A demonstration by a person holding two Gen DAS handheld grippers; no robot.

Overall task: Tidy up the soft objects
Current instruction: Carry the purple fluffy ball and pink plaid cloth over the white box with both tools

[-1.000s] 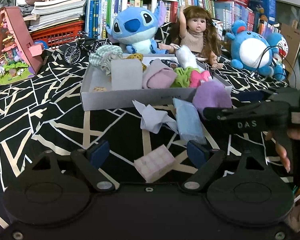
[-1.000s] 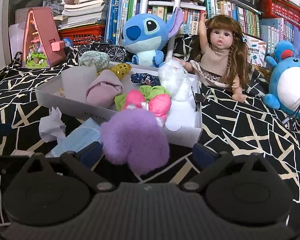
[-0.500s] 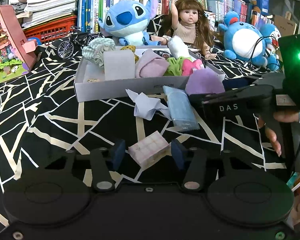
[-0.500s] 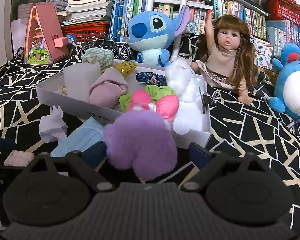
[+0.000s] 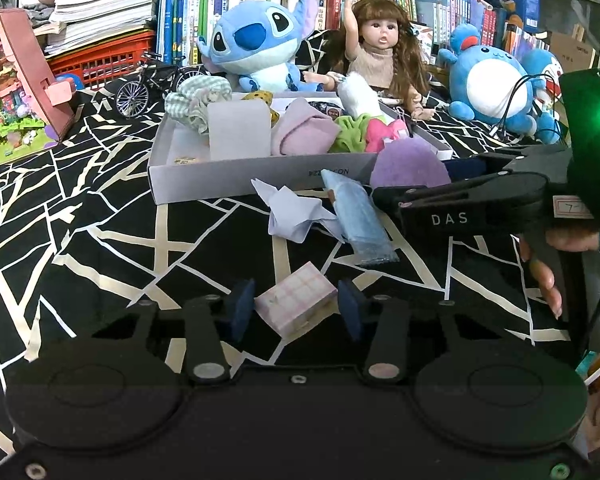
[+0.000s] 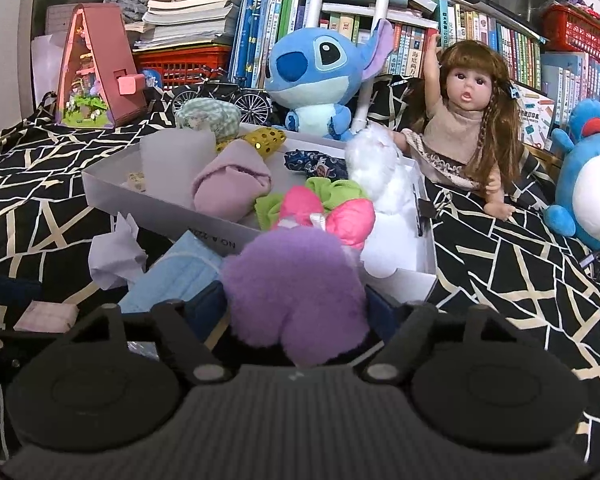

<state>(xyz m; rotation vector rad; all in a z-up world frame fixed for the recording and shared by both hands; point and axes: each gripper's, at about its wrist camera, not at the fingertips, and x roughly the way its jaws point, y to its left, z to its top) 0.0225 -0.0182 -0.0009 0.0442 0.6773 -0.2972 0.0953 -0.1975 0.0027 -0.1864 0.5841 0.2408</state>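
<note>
Closing: my left gripper (image 5: pixel 296 308) pinches the pink pad (image 5: pixel 296 300).
Right gripper (image 6: pixel 296 312): closing, I pinch the purple puff (image 6: pixel 296 296).

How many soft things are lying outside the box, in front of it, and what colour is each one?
White: 1, the tissue
Blue: 1, the mask
Pink: 1, the pad
Purple: 1, the puff
Total: 4
</note>
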